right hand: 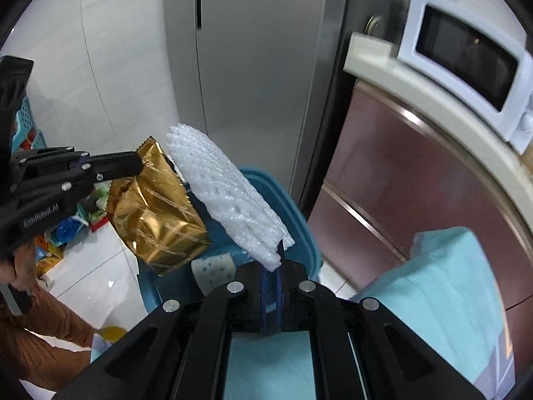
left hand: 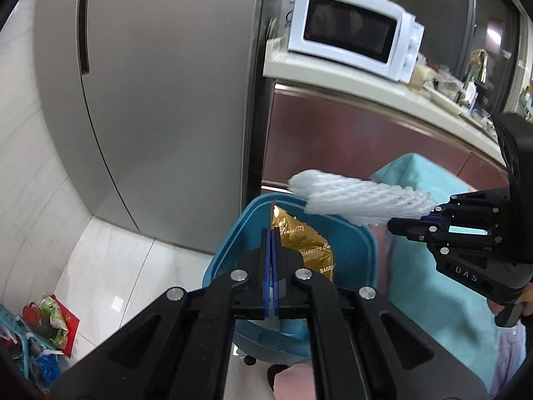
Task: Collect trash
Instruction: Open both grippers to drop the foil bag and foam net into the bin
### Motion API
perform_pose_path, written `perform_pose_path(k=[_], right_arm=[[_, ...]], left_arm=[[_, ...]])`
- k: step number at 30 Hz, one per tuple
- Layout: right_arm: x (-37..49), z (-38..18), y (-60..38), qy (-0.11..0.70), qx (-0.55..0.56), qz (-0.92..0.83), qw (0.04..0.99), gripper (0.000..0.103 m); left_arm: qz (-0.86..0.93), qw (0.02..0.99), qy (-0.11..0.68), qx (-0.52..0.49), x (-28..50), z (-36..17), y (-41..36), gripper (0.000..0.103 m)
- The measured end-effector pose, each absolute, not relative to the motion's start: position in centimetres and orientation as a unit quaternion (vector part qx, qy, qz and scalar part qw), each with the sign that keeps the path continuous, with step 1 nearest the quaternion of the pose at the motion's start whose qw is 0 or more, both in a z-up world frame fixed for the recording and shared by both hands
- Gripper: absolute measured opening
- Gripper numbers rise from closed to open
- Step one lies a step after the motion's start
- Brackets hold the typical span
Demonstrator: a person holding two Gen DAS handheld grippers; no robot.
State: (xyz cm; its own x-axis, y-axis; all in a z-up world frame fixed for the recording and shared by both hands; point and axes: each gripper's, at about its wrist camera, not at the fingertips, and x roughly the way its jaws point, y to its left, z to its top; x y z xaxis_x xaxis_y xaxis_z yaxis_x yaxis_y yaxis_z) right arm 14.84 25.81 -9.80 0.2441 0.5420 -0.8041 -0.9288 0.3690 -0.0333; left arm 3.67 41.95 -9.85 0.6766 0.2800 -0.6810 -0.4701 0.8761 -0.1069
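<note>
Carrying trash over the blue bin (right hand: pixel 299 213), the left gripper (left hand: pixel 271 233) is pinching a gold wrapper (right hand: pixel 160 206) tight, and the right gripper (right hand: pixel 278 256) is pinching a white foam net (right hand: pixel 230 193). Both are hanging above the bin. Next, I think, the jaws are needing to open so the trash drops in.

Standing at left: tall grey refrigerator (left hand: pixel 150 100), dark handle strip running down its door. Lying below: glossy white tiled floor (left hand: pixel 110 266), reflecting light. Running alongside: pale tiled wall (right hand: pixel 110 66). Sitting on cream desk (left hand: pixel 333 80): white microwave (left hand: pixel 353 33). Fronting the desk: reddish-brown cabinet panels (right hand: pixel 399 173). Showing in dark window (left hand: pixel 443 6): reflected ceiling lights.
</note>
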Motion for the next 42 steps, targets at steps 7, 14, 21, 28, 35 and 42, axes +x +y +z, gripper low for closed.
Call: perform_pose_path(k=[7,14,21,28,35,42], right_arm=[[15.7,-12.1,28.5,0.409,-0.278,0.481,0.724,0.004],[15.8,-13.6,29.1,0.433,-0.286,0.468,0.715,0.021],[16.6,-13.6,28.8,0.433,-0.28,0.457,0.725,0.04],[17.4,-12.0,26.4,0.422,-0.243,0.454,0.746,0.063],[17.4,-9.6,22.4,0.397,-0.194,0.454,0.774,0.086],[16.6,-7.0,18.2,0.364,-0.163,0.446,0.802,0.096]], left_arm=[[0.215,0.895,0.366,-0.137,5.5,-12.6,42.5,0.001],[0.225,0.888,0.375,-0.142,6.1,-14.1,42.5,0.012],[0.24,0.887,0.368,-0.141,6.3,-13.9,42.3,0.042],[0.245,0.893,0.354,-0.129,6.0,-12.4,41.2,0.076],[0.245,0.901,0.339,-0.112,5.7,-10.5,39.0,0.097],[0.233,0.908,0.334,-0.095,5.5,-8.9,35.7,0.098]])
